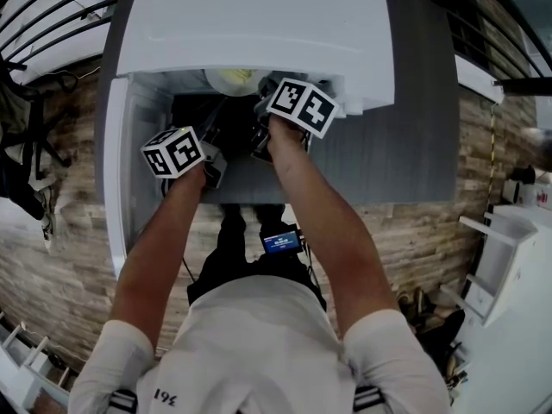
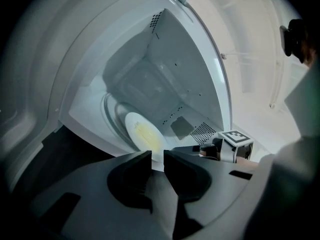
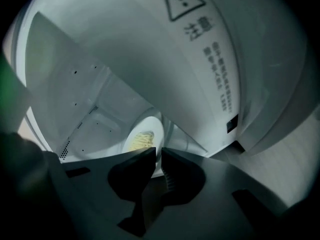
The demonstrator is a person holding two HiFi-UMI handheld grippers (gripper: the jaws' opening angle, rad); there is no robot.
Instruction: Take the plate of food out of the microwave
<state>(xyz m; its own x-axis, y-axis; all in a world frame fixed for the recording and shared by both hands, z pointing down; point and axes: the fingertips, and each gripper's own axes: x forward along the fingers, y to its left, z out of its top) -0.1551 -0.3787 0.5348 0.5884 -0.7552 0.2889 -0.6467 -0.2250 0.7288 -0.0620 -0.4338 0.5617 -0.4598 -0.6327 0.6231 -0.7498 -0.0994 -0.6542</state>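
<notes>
Clenched on the rim of the plate (image 2: 142, 134) inside the open microwave (image 1: 259, 24): left claw (image 2: 157, 156) from 7 o'clock, right claw (image 3: 158, 154) from 5 o'clock. Yellow food (image 3: 141, 140) heaped mid-plate.

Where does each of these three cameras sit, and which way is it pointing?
Head view: on the person's head, looking steeply down at the open microwave; both forearms show.
Left gripper view: rides the left gripper, facing into the microwave; its jaws show.
Right gripper view: rides the right gripper, likewise; its jaws show.
Shared: both gripper views see the plate.
</notes>
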